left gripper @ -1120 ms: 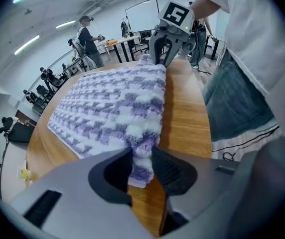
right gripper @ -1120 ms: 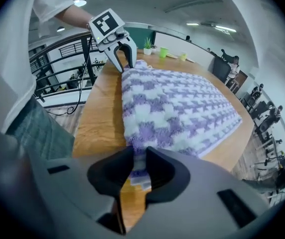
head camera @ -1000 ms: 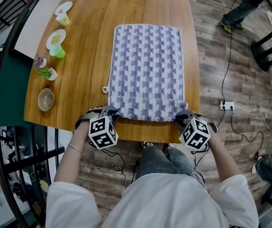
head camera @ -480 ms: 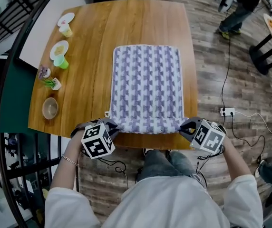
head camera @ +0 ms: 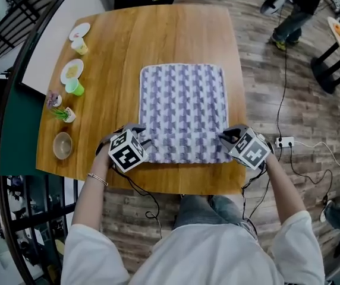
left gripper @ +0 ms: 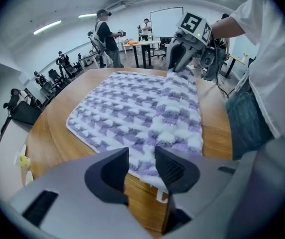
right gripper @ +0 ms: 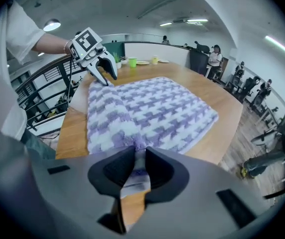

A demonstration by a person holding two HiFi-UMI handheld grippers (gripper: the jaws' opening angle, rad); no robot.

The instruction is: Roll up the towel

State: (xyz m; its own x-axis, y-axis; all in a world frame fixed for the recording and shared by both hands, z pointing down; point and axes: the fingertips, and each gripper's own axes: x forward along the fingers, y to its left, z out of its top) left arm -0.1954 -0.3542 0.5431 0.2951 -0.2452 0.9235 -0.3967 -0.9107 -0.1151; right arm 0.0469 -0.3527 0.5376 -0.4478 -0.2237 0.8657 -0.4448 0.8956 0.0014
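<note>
Open-plan workroom with a plank floor; a rounded wooden desk point(head camera: 176, 28) carries the work, with small dishes and a green cup point(head camera: 74, 88) along its left edge, well apart from the job. The purple-and-white patterned fluffy towel point(head camera: 182, 100) lies in the middle of the desk. Its near edge is turned over into a thick first fold point(head camera: 182, 150) spanning the full width. The larger far part lies flat and unrolled. Judgement: the roll is only begun, and most of the length remains to be wound. The left gripper point(left gripper: 141, 158) sits at the fold's left end, pitched steeply down, its fingers point(left gripper: 175, 171) plainly apart, having just been opening; the towel's corner lies beneath the gap, unpressed. The right gripper point(right gripper: 138, 156) is at the right end, likewise pitched down. Its fingers are only narrowly parted, also just opening, with the towel's edge in the slit and apparently released. Both forearms reach forward symmetrically from the body.
</note>
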